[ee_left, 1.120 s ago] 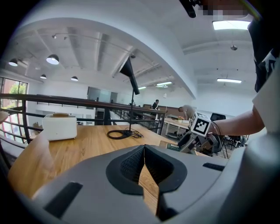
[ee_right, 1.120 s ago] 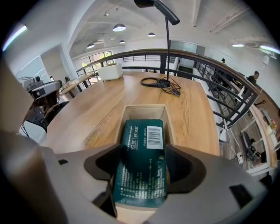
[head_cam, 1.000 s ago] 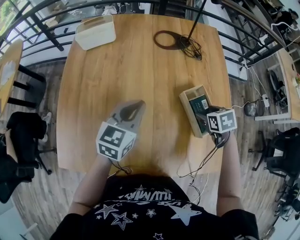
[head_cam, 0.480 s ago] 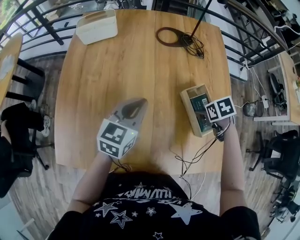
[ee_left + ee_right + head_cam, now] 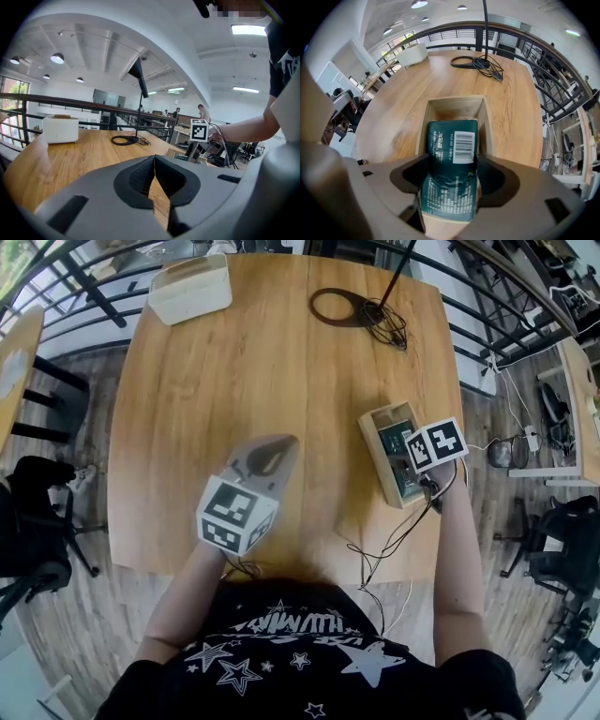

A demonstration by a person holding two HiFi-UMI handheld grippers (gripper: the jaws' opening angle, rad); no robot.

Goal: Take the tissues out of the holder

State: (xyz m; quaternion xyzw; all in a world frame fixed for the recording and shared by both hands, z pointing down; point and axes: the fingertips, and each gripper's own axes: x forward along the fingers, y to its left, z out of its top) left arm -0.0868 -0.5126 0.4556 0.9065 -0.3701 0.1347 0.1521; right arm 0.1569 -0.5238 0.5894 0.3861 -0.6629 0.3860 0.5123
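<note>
Right gripper (image 5: 451, 183): its jaws are closed in on the tissue pack (image 5: 452, 147), one pad pressed against each long side, about halfway along the pack.
Tissue pack: dark green, barcode side up, lying lengthwise in the wooden holder (image 5: 454, 105). Its far end is down in the trough; whether the near end has lifted off the floor I can't tell.
Holder: open-topped, flat on the desk (image 5: 281, 362) near the right edge, its long axis running away from the person.
Just changed: over the last second the right gripper has slid forward along the holder, from its near end to over the pack. The holder itself hasn't shifted.
What that means: the reach looks finished and the grip seems made, so the pack should be ready to come up and out.
Left gripper (image 5: 155, 187): parked over bare desk well left of the holder, jaws together at the tips with nothing between them. It hasn't moved.
Watch for: nothing steadies the holder, so it might ride up with the pack.
Elsewhere: a white box (image 5: 190, 289) and a cable coil (image 5: 352, 310) at the far end, well clear.
</note>
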